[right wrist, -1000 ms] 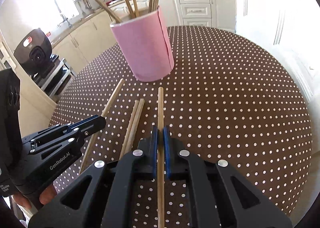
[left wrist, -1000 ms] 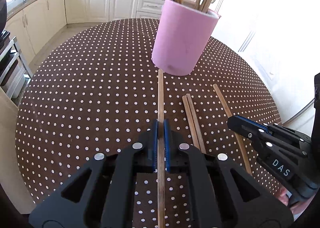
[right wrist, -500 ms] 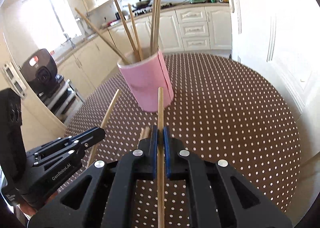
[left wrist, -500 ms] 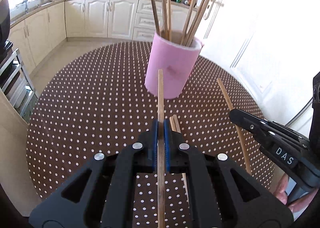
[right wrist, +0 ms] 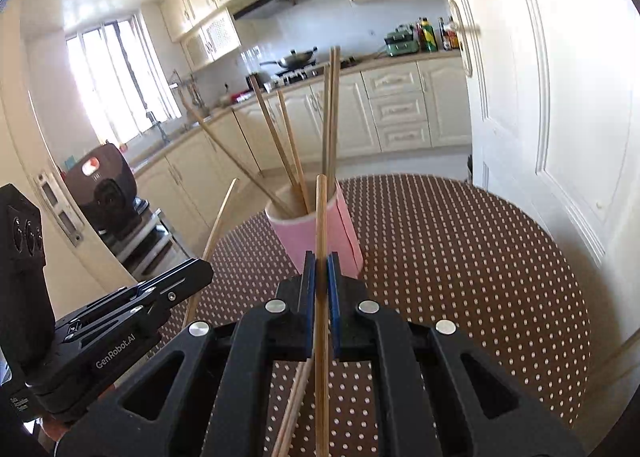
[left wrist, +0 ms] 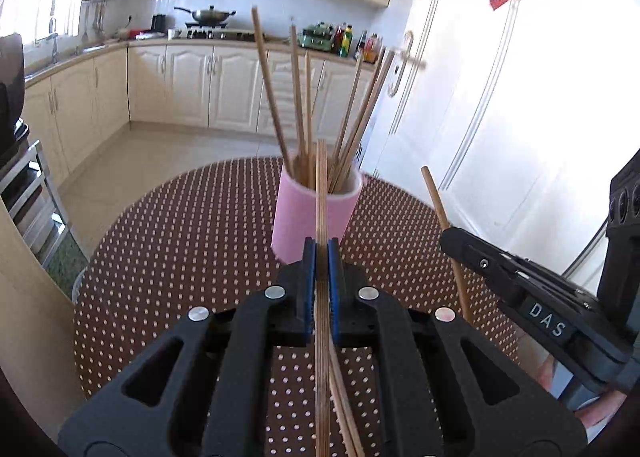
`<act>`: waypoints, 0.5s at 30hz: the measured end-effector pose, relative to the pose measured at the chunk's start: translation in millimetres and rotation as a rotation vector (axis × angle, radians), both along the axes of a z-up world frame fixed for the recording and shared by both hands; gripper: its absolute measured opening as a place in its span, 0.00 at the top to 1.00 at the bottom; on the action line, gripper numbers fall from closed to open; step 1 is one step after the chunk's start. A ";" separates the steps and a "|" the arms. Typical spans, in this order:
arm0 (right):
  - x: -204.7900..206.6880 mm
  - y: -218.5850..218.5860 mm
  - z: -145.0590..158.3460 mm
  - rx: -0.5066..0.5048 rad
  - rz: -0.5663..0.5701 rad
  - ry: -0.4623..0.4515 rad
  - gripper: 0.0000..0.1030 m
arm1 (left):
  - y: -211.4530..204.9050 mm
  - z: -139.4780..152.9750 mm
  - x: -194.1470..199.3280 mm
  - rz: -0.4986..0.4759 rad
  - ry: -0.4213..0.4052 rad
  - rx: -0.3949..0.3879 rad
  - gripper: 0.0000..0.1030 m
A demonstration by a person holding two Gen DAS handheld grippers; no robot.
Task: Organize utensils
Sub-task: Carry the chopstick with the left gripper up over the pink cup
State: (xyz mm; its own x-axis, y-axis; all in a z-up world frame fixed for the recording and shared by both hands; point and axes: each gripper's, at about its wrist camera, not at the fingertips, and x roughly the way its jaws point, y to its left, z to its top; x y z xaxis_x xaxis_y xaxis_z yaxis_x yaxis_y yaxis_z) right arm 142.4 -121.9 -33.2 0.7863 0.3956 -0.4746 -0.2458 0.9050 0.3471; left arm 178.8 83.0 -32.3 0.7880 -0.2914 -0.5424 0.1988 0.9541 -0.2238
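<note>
Pink cup (left wrist: 312, 213) full of upright chopsticks (left wrist: 298, 105); each hand-held gripper (left wrist: 320, 253) (right wrist: 320, 257) clenched on one chopstick (left wrist: 321, 185) (right wrist: 321, 213).

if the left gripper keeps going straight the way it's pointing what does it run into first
Most likely the pink holder: the chopstick clamped in the left gripper lines up with its rim and near wall, though depth there is unclear.

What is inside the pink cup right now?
Several wooden chopsticks stand in the pink cup, leaning apart and sticking well above its rim. Their lower ends and the cup's bottom are hidden by its wall.
</note>
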 end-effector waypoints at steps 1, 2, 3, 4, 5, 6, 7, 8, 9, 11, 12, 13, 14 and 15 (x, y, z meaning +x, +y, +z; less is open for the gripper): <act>-0.2 -0.6 2.8 0.003 -0.004 -0.015 0.95 | -0.7 4.6 -0.2 0.001 -0.014 -0.001 0.94; -0.7 -1.4 6.1 0.008 -0.008 -0.033 0.95 | -1.5 9.2 -0.3 0.004 -0.028 -0.002 0.94; -0.6 -1.3 9.3 0.013 -0.010 -0.048 0.95 | -2.6 13.6 -0.3 0.004 -0.040 -0.001 0.94; -0.6 -1.2 13.2 0.022 -0.013 -0.067 0.95 | -3.7 16.5 1.0 0.004 -0.050 -0.003 0.94; -1.5 -2.8 17.4 0.033 -0.019 -0.088 0.95 | -4.6 20.7 2.1 0.006 -0.063 -0.007 0.94; -0.4 -4.2 20.5 0.041 -0.022 -0.102 0.95 | -5.8 23.6 3.2 0.007 -0.072 -0.005 0.94; -0.5 -4.9 24.2 0.049 -0.021 -0.120 0.95 | -7.4 27.2 4.2 0.011 -0.087 0.000 0.94; -0.1 -4.2 27.1 0.053 -0.022 -0.133 0.95 | -8.2 30.8 4.7 0.016 -0.100 0.004 0.94; -0.2 -4.4 31.2 0.056 -0.030 -0.151 0.95 | -8.7 34.8 5.6 0.017 -0.112 0.004 0.94; 1.0 -5.1 36.3 0.060 -0.034 -0.177 0.95 | -9.0 40.3 7.5 0.015 -0.134 -0.004 0.94; 2.1 -5.8 39.2 0.064 -0.037 -0.191 0.95 | -8.2 41.5 6.6 0.015 -0.143 -0.006 0.94; 3.5 -6.6 41.5 0.070 -0.042 -0.201 0.95 | -8.6 44.3 6.8 0.017 -0.158 -0.009 0.94; 5.5 -7.6 43.5 0.077 -0.045 -0.209 0.95 | -9.7 46.3 8.6 0.018 -0.166 -0.012 0.94; 6.6 -9.5 44.8 0.084 -0.047 -0.218 0.95 | -10.1 47.8 9.2 0.020 -0.174 -0.016 0.94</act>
State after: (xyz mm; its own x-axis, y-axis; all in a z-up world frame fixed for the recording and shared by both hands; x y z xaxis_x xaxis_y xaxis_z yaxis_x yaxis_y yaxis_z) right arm 149.0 -131.4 11.6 0.8850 0.3871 -0.2585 -0.2815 0.8874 0.3651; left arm 187.9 72.8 15.5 0.8753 -0.2820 -0.3928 0.2167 0.9550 -0.2026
